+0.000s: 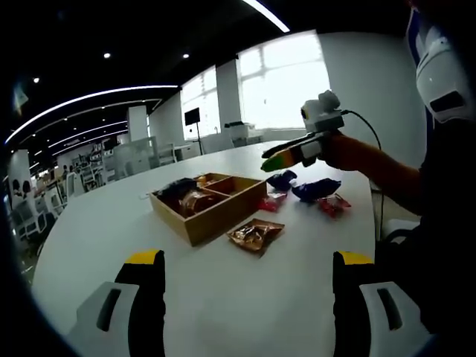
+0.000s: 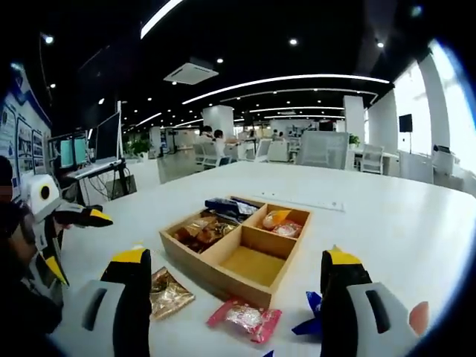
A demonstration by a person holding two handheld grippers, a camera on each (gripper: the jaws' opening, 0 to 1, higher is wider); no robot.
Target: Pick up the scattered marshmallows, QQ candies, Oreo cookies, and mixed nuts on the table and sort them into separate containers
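A wooden compartment box (image 1: 223, 221) stands mid-table. Around it lie wrapped snacks: a brown packet (image 1: 255, 234), red packets (image 1: 332, 204) and blue packets (image 1: 315, 189). My left gripper (image 1: 249, 259) hovers open over the near table, nothing between its yellow-tipped jaws. The right gripper (image 1: 274, 162), held by a hand, hangs above the blue packets. In the right gripper view, my right gripper (image 2: 234, 256) is open and empty in front of the box (image 2: 223, 277). Three compartments hold packets; the near right one (image 2: 253, 265) is bare. The left gripper (image 2: 78, 244) shows open at the left.
A gold-brown packet (image 2: 167, 294), a red packet (image 2: 245, 316) and a blue packet (image 2: 312, 312) lie before the box. The white table (image 1: 111, 223) is round and wide. The person's arm (image 1: 387, 175) reaches in from the right. Office desks and chairs stand beyond.
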